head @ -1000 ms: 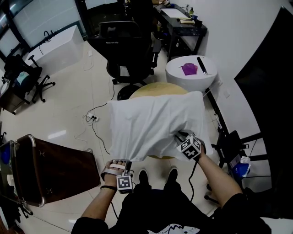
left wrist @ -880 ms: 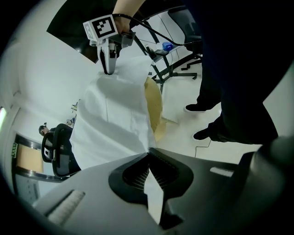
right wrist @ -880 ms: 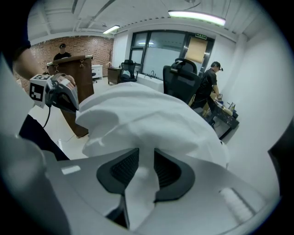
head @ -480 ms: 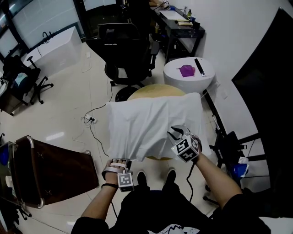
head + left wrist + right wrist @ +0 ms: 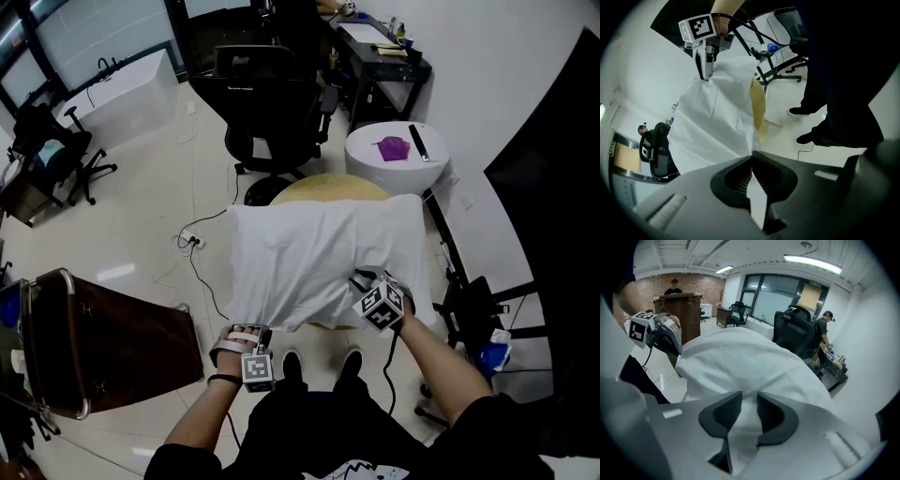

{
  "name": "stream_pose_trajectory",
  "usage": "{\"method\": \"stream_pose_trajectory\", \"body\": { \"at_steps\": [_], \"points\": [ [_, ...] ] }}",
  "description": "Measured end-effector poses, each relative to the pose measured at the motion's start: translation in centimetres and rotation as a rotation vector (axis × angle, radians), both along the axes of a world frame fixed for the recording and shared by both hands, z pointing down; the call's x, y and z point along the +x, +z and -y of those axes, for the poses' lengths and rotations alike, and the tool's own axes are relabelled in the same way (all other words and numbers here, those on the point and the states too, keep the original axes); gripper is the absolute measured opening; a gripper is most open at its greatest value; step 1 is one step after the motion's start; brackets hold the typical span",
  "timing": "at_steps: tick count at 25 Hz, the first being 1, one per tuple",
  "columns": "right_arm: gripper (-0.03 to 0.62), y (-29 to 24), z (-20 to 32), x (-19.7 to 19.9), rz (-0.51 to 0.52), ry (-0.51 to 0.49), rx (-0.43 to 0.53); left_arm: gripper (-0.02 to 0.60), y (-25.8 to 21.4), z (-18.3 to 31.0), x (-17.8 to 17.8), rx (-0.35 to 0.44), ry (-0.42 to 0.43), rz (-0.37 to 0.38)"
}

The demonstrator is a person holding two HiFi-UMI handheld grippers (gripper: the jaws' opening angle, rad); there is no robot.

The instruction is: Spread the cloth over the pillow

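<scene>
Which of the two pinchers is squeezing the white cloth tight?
The left gripper, at the near-left corner of the cloth: its jaws are shut on the fabric. The right gripper has its jaws apart, with cloth showing in the gap.

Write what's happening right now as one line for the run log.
left tool: shut on cloth edge | right tool: jaws apart, cloth between, not pinched | cloth: draped across round tan table
</scene>
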State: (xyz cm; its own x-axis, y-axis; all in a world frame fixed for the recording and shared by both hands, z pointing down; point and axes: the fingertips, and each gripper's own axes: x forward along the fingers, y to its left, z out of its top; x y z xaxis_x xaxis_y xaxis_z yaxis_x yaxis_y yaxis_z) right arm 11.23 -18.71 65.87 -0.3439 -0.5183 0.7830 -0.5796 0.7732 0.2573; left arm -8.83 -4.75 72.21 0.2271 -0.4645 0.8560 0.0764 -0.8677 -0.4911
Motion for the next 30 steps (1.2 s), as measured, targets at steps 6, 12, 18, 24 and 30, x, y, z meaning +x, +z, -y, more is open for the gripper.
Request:
{"method": "stream_pose_trajectory", "body": {
  "at_steps": [6, 12, 18, 24, 30],
  "points": [
    [0.115, -0.2, 0.9, 0.4, 0.016, 0.039, 0.009, 0.022, -3.4, -0.4, -0.2, -0.059, -0.113, -0.206],
    [0.114, -0.1, 1.3, 0.7, 0.013, 0.046, 0.011, 0.050, -5.7, 2.0, -7.1, -0.048, -0.372, -0.308],
    [0.114, 0.0, 1.5, 0.6, 0.007, 0.049, 0.012, 0.179, -3.0, 3.5, -9.5, -0.180, -0.496, -0.361],
    [0.114, 0.2, 1.6, 0.5, -0.004, 0.057, 0.010, 0.207, -1.3, 4.7, -8.0, -0.224, -0.492, -0.397],
    [0.114, 0.4, 1.7, 0.4, -0.020, 0.061, 0.006, 0.106, 0.2, 5.3, -7.2, -0.260, -0.461, -0.366]
  ]
}}
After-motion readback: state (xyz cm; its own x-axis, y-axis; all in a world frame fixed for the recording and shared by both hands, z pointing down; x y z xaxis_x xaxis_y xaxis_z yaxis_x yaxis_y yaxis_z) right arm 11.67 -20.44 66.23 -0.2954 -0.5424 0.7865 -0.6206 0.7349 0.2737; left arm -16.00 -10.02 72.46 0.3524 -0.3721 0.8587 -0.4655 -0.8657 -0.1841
